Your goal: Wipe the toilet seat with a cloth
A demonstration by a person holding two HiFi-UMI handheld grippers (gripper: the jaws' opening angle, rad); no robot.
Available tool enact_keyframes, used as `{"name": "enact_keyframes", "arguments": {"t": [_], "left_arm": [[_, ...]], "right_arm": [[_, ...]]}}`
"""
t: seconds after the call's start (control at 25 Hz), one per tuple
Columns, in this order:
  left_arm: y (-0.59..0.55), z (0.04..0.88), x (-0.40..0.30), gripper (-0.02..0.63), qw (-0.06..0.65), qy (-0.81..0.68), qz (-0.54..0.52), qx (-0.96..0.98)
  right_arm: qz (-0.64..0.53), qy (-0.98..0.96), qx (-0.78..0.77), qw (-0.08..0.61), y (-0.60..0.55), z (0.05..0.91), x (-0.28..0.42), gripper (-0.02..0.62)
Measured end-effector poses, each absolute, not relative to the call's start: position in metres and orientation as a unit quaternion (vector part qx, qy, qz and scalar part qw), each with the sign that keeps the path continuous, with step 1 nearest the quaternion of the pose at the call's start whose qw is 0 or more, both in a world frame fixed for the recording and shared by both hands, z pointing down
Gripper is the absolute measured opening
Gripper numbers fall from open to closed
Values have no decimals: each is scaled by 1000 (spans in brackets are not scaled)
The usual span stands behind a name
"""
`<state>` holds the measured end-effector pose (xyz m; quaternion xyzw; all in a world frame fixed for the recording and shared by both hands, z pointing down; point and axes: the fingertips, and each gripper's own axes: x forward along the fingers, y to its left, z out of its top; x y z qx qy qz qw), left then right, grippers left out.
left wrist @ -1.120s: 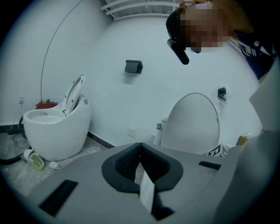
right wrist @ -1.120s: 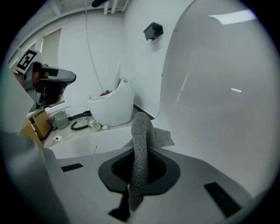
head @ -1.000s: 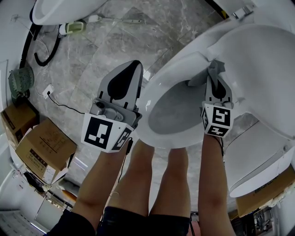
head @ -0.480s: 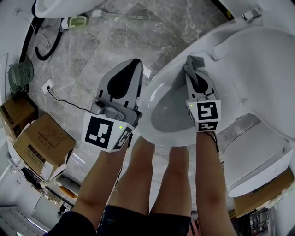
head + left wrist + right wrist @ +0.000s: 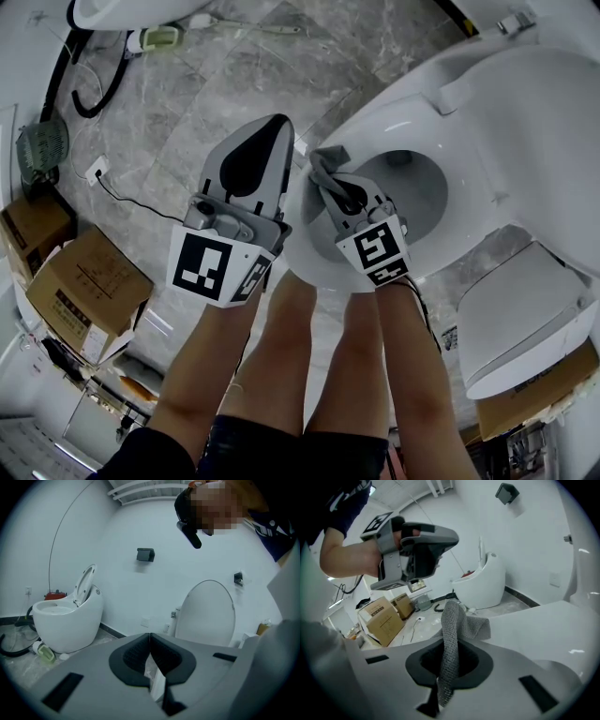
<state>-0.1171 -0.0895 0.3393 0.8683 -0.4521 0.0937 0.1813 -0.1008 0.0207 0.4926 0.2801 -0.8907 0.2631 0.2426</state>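
Head view: right gripper [image 5: 330, 180] pinches cloth [image 5: 321, 159] on toilet seat [image 5: 398, 114]; left gripper [image 5: 273, 131] closed, empty.

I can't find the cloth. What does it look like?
Find the big white toilet on the head view's right. At its rim's left edge, the right gripper pinches the cloth in its jaws. It's the only grey, knobbly, floppy thing on smooth white.

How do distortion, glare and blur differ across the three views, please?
Head view: fisheye bends the toilet seat, which carries soft white glare. Left gripper view: dark vignette at the corners, and the shut left tongs look soft up close. Right gripper view: same vignette, yet the cloth in the right tongs shows its weave crisply.
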Motion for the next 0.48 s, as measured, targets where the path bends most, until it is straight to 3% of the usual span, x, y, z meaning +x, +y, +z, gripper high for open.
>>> {"name": "enact_keyframes", "arguments": {"t": [0.24, 0.48], "left_arm": [[-85, 340, -117, 20, 183, -451, 94, 869], [-86, 336, -116, 20, 180, -448, 91, 871]], "right_arm": [[255, -915, 185, 253, 67, 490, -143, 29], [222, -915, 199, 272, 58, 493, -129, 29]]}}
